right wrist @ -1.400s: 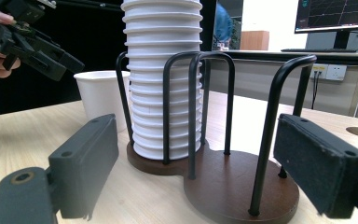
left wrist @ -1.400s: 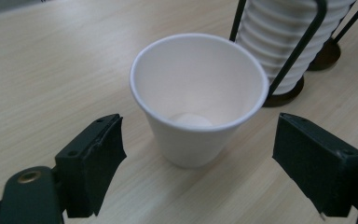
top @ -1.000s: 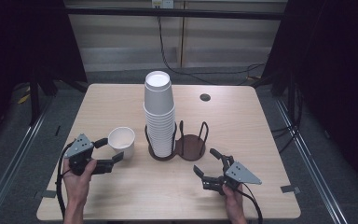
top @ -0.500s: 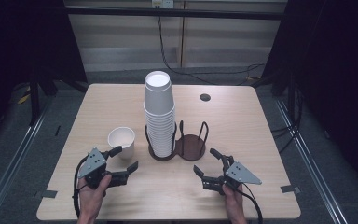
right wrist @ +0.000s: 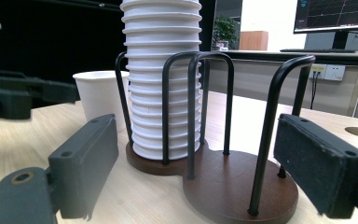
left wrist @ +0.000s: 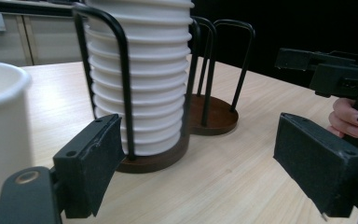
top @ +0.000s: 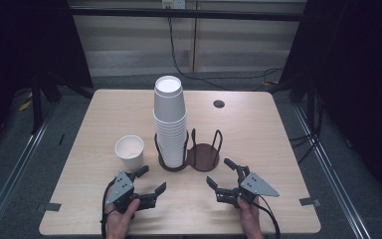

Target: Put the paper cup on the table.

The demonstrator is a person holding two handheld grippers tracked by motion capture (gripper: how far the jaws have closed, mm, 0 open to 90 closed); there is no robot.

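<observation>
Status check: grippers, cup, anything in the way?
Left gripper open, empty, fingers just opened further. Right gripper open, empty. Cup upright beside cup stack. Path clear.

A pale wooden tabletop (top: 278, 134) stands on grey floor (top: 30, 164) before a light panelled wall (top: 229, 45). Both sides lie dark, perhaps curtained. A monitor (right wrist: 338, 16) glows behind.
</observation>
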